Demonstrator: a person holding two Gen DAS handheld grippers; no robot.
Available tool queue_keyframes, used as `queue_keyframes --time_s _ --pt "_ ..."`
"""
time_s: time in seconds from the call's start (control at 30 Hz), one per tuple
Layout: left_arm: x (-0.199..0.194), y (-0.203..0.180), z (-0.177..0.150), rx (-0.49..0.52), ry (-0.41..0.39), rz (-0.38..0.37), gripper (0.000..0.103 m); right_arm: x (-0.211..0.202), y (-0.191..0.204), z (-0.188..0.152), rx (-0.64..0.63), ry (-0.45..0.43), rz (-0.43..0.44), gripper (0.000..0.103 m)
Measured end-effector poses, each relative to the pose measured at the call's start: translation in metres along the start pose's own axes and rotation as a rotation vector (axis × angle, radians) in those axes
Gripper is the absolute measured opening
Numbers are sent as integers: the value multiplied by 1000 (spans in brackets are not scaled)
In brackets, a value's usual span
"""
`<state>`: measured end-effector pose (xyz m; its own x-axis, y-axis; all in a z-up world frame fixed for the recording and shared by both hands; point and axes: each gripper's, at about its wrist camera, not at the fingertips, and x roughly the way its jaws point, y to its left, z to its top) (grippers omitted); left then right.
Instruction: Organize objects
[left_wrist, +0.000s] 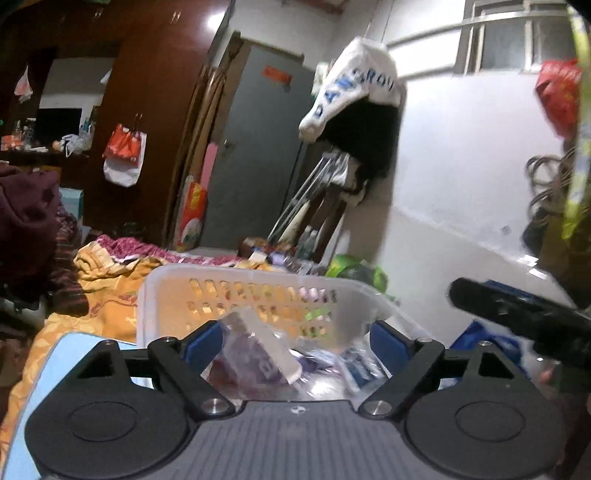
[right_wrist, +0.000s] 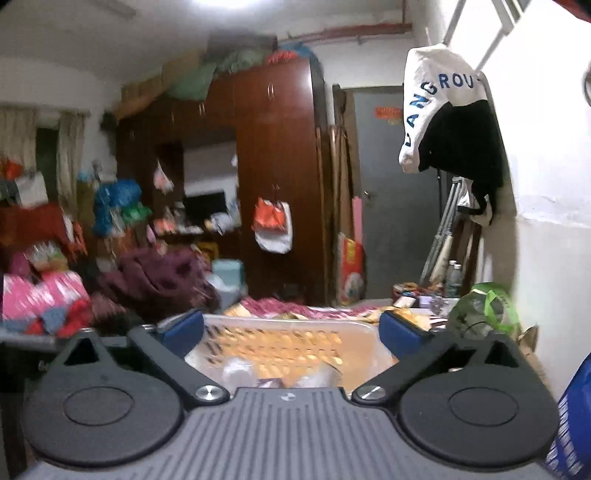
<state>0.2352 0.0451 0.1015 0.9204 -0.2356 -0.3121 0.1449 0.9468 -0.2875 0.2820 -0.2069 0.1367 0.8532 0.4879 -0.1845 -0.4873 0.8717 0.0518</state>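
A white perforated plastic basket (left_wrist: 236, 295) sits on an orange patterned bedspread (left_wrist: 107, 291). It holds clear packets, one with a purple item (left_wrist: 255, 365), and blue-and-white packs (left_wrist: 362, 369). My left gripper (left_wrist: 295, 341) is open and empty, its blue pads spread just over the basket's near side. My right gripper (right_wrist: 291, 326) is also open and empty, level with the basket (right_wrist: 280, 325) rim, with clear packets (right_wrist: 240, 369) below. The right gripper's black body (left_wrist: 517, 314) shows at the right of the left wrist view.
A green bag (right_wrist: 487, 306) and bottles (right_wrist: 452, 277) stand at the bed's far right by the white wall. A maroon cloth heap (right_wrist: 159, 277) lies left. A brown wardrobe (right_wrist: 277, 166) and grey door (right_wrist: 391, 184) are behind. A blue bag (right_wrist: 572, 424) is at lower right.
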Motion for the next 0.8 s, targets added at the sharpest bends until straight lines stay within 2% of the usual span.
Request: queue_keyframes --time_s 0.1,0.13,0.23,0.33,0.43,0.5,0.57,0.67,0.73,0.8 --pt "-36 -14 -35 81 -19 -43 97 -32 -8 -23 15 -5 28 103" --pt "-42 -23 -51 141 5 -53 102 -35 -10 -31 19 6 28 103" --pt "-33 -47 -97 302 131 -35 102 -38 -24 -56 59 55 25 103" --pt "-10 -60 -125 359 247 -10 100 -31 -45 -76 157 124 23 103" --pt "4 -62 -134 371 267 32 100 -17 -59 -85 238 180 0 103" --pt "10 -63 -133 358 285 45 94 -11 -59 -91 255 211 2 103" --pt "5 -56 -132 336 260 44 76 -5 -50 -97 244 236 16 103" --pt "-8 -38 -133 269 225 -16 76 -1 -31 -109 221 267 55 103" --pt "-22 -22 -134 221 195 -18 76 8 -19 -113 238 305 112 103" --pt "-36 -6 -136 182 162 -9 76 16 -6 -117 248 337 132 103"
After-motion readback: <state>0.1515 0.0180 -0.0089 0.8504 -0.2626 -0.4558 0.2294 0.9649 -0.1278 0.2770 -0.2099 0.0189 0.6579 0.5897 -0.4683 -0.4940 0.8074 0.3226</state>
